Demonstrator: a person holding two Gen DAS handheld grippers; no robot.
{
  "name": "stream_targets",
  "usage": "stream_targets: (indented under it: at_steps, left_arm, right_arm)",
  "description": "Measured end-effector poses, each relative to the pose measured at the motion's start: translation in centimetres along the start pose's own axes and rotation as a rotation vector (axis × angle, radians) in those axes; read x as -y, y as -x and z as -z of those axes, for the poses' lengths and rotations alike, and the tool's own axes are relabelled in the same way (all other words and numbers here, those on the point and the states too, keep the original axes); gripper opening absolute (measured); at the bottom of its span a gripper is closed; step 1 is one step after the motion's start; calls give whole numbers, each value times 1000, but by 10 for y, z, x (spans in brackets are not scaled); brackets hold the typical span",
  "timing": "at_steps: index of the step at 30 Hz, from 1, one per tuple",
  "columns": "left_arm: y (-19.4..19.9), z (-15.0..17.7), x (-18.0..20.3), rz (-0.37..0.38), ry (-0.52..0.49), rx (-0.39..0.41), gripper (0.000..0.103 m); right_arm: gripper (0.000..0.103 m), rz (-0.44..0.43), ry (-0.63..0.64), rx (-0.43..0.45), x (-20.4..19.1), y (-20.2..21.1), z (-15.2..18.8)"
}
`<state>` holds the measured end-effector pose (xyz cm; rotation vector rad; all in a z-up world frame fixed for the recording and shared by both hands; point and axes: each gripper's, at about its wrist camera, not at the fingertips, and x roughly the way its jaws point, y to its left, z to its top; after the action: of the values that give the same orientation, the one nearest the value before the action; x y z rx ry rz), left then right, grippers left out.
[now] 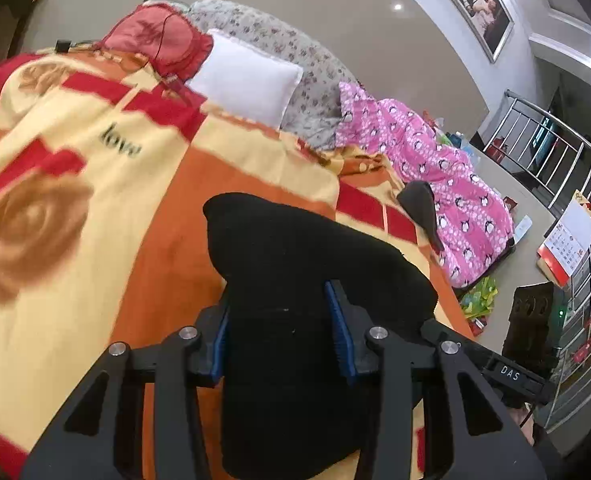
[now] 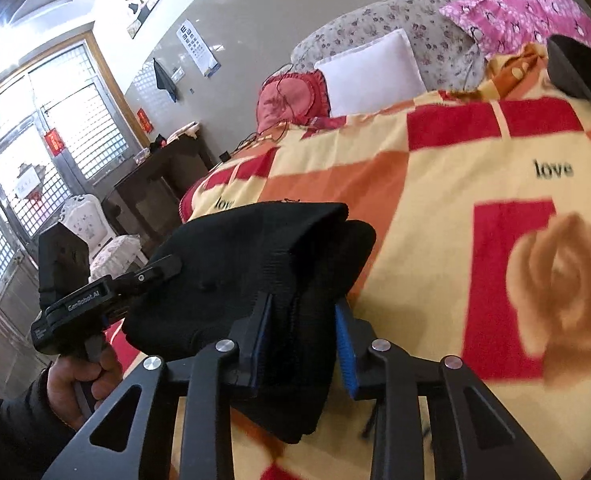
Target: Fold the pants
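Note:
The black pants [image 1: 295, 264] are bunched into a thick folded bundle, held above the patterned blanket [image 1: 95, 184]. My left gripper [image 1: 281, 332] is shut on the bundle's near edge, its blue pads pressed into the cloth. In the right wrist view my right gripper [image 2: 303, 344] is shut on the other side of the same pants [image 2: 263, 256], folded layers between its blue pads. The left gripper [image 2: 151, 276] shows there too, clamped on the pants' left end, with a hand on its handle. The right gripper's body [image 1: 511, 372] shows at the left wrist view's lower right.
The bed carries a yellow, red and orange "love" blanket [image 2: 475, 184], a white pillow [image 1: 247, 76], a red cushion [image 1: 159, 40], a floral quilt [image 1: 295, 48] and pink penguin clothing [image 1: 435, 168]. A dark item [image 1: 421, 208] lies at the bed edge. A dark table [image 2: 155, 172] and chair [image 2: 95, 232] stand beside the bed.

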<state>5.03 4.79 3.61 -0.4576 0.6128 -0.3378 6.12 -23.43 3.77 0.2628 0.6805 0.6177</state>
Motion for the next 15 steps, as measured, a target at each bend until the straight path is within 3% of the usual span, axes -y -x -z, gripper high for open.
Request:
stream_targets:
  at_steps: [5, 10, 13, 15]
  left_arm:
    - [-31, -28, -2, -12, -40, -29, 40]
    - [-72, -22, -11, -100, -60, -122, 43]
    - [-70, -19, -3, -136, -86, -100, 51]
    - [-77, -16, 6, -210, -137, -128, 66]
  right_arm:
    - [30, 5, -23, -14, 16, -23, -33]
    - [30, 58, -24, -85, 37, -54, -36]
    - [30, 89, -30, -95, 40, -56, -29]
    - [31, 151, 26, -102, 29, -58, -27]
